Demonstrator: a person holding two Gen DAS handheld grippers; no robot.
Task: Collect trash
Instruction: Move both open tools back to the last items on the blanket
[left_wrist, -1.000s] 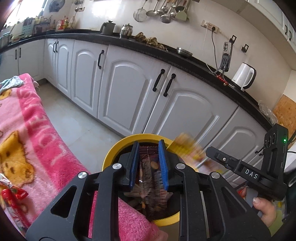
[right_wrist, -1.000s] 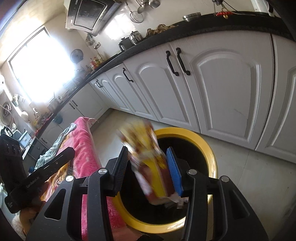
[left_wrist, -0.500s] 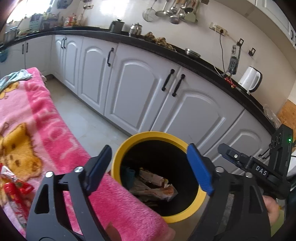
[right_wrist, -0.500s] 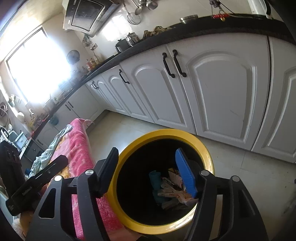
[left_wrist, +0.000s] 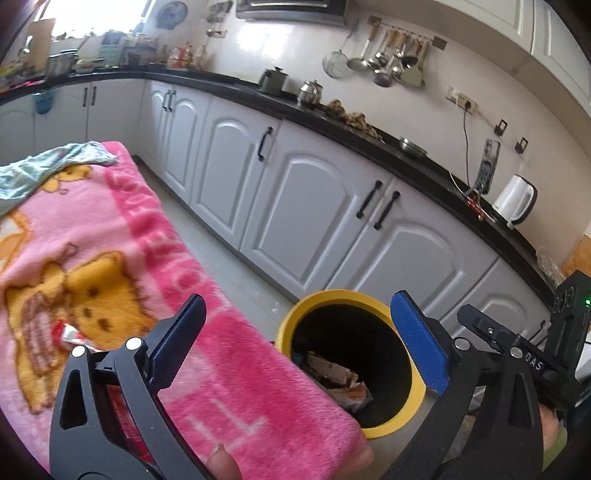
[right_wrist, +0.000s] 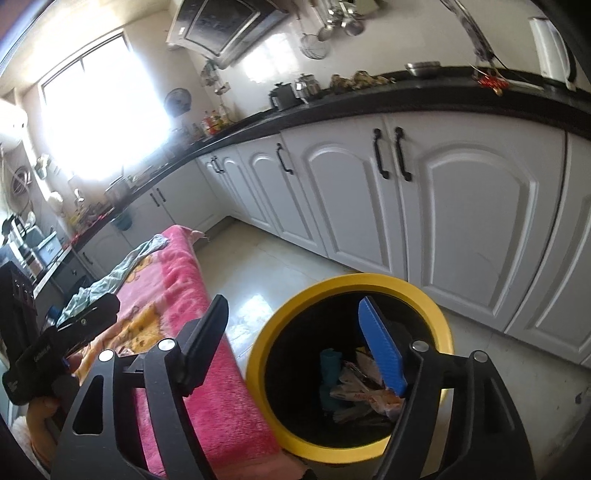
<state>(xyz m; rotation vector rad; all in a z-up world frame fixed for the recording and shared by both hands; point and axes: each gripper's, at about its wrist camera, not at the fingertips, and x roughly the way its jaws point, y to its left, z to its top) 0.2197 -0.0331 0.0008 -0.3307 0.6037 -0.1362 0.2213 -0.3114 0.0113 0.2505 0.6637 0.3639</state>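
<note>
Both my grippers, left (left_wrist: 295, 332) and right (right_wrist: 295, 334), gape empty above the yellow bin (right_wrist: 347, 369) (wrappers (right_wrist: 364, 391) inside) standing against the pink blanket's (left_wrist: 122, 258) near corner.

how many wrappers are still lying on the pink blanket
1 visible: a red and white wrapper on the pink blanket, just behind the open left gripper. The gripper hides part of the blanket, so others may be hidden.

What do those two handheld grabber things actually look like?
Both the left gripper and right gripper have black plastic frames with silver bolts and cut-out holes. Each has two flat fingers, padded blue. White lettering marks their black bodies.
</note>
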